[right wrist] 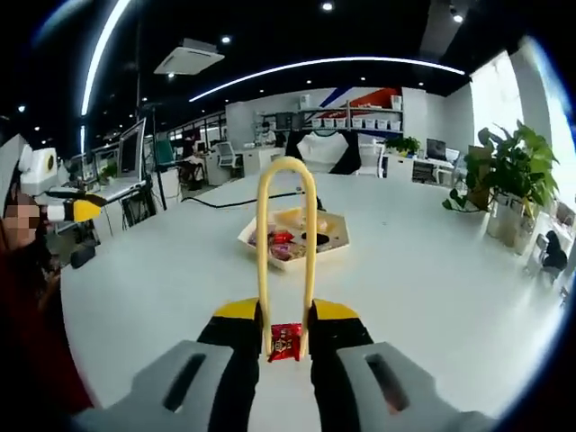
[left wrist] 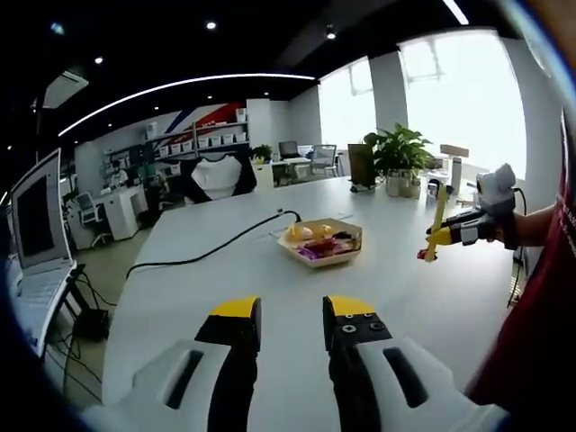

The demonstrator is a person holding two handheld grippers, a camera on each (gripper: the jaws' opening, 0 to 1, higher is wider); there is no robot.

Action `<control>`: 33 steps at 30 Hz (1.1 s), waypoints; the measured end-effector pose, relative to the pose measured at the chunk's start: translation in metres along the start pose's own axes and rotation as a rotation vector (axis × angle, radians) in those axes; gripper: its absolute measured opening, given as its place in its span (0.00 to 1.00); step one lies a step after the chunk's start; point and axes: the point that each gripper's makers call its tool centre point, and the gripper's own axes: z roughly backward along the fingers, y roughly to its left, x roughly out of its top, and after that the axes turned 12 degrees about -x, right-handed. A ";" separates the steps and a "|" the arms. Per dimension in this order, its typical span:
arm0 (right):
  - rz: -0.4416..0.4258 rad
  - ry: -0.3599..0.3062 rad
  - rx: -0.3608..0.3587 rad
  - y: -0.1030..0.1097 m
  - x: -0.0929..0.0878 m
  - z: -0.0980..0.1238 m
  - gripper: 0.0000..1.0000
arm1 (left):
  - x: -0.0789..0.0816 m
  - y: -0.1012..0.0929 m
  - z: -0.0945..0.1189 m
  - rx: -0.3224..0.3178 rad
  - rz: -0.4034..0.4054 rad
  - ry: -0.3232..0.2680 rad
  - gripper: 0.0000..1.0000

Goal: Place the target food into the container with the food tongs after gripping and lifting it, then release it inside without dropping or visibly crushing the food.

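My right gripper (right wrist: 286,315) is shut on yellow food tongs (right wrist: 263,252), whose loop rises toward the tray. Between the tong tips sits a small red wrapped snack (right wrist: 286,342), held above the white table (right wrist: 423,270). A shallow beige tray (right wrist: 334,241) with several foods in it lies farther ahead at the table's middle. In the left gripper view the same tray (left wrist: 353,243) shows ahead, and the right gripper (left wrist: 463,232) hovers to its right with the tongs (left wrist: 438,216) and red snack (left wrist: 421,255) hanging down. My left gripper (left wrist: 292,315) stands open and holds nothing.
A black cable (left wrist: 216,247) runs across the table to the tray. Potted plants (left wrist: 396,153) stand at the far edge. A laptop (left wrist: 36,220) sits on a stand to the left. A person's red sleeve (left wrist: 540,315) is close on the right.
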 end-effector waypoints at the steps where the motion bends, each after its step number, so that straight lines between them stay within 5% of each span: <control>1: -0.002 -0.002 0.006 -0.001 0.004 -0.002 0.15 | 0.000 0.001 0.001 0.002 -0.002 0.001 0.29; 8: -0.032 -0.067 0.025 -0.005 0.049 -0.028 0.16 | -0.005 0.009 0.009 0.034 0.018 0.006 0.28; 19: 0.001 -0.128 0.045 -0.002 0.096 -0.085 0.16 | -0.014 0.021 0.030 0.104 0.023 0.031 0.28; 26: -0.015 -0.155 0.046 0.004 0.118 -0.117 0.16 | -0.020 0.025 0.039 0.142 0.036 0.040 0.27; 33: -0.017 -0.164 0.068 0.016 0.117 -0.141 0.24 | -0.018 0.025 0.044 0.156 0.063 0.014 0.27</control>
